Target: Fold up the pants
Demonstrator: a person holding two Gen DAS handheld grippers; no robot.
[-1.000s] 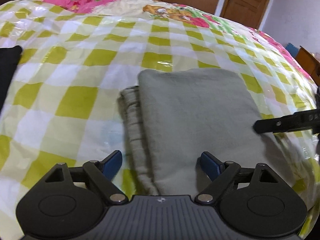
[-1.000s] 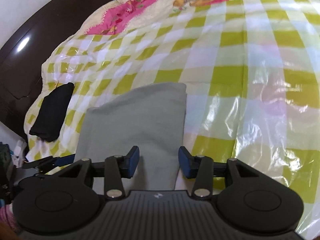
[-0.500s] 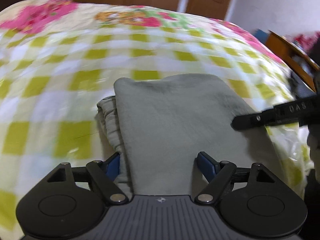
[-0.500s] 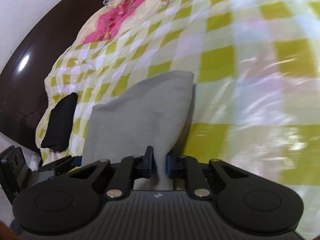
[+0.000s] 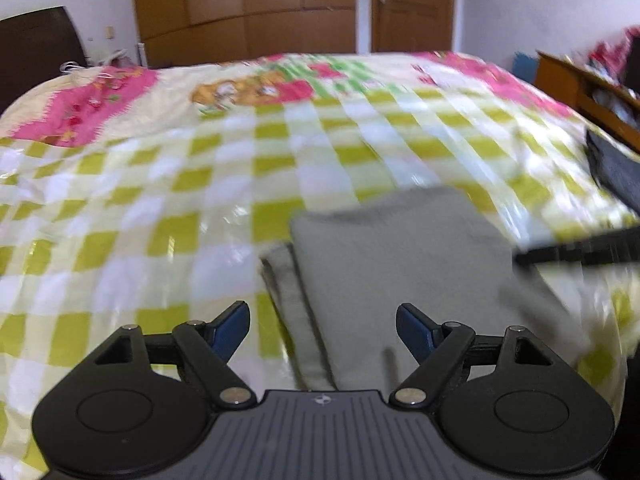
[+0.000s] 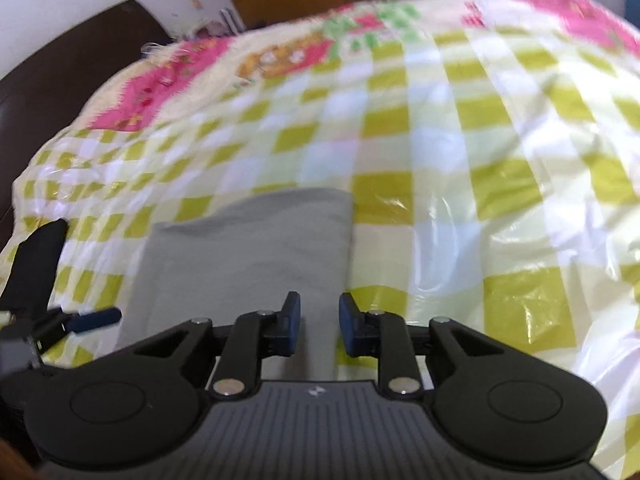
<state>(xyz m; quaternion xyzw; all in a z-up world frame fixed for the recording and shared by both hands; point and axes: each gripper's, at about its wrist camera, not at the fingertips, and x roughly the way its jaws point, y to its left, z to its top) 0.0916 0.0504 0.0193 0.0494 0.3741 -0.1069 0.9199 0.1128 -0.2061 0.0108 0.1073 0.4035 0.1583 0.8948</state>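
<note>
The grey pants lie folded into a compact stack on the checked bed cover; they also show in the right wrist view. My left gripper is open wide, its blue fingertips either side of the stack's near left edge, above it. My right gripper is partly open over the stack's near right corner, with cloth showing in the gap and neither pad gripping it. The right gripper's black finger reaches in from the right in the left wrist view. The left gripper's blue fingertip shows at the left in the right wrist view.
The bed has a yellow-green checked cover under shiny plastic. A black folded garment lies at its left edge. A dark headboard, wooden wardrobe and door stand behind; a wooden shelf is at the right.
My right gripper, shut on the pants' corner half a second ago, has opened and let go. Both grippers have lifted and tilted up, showing more of the room.
</note>
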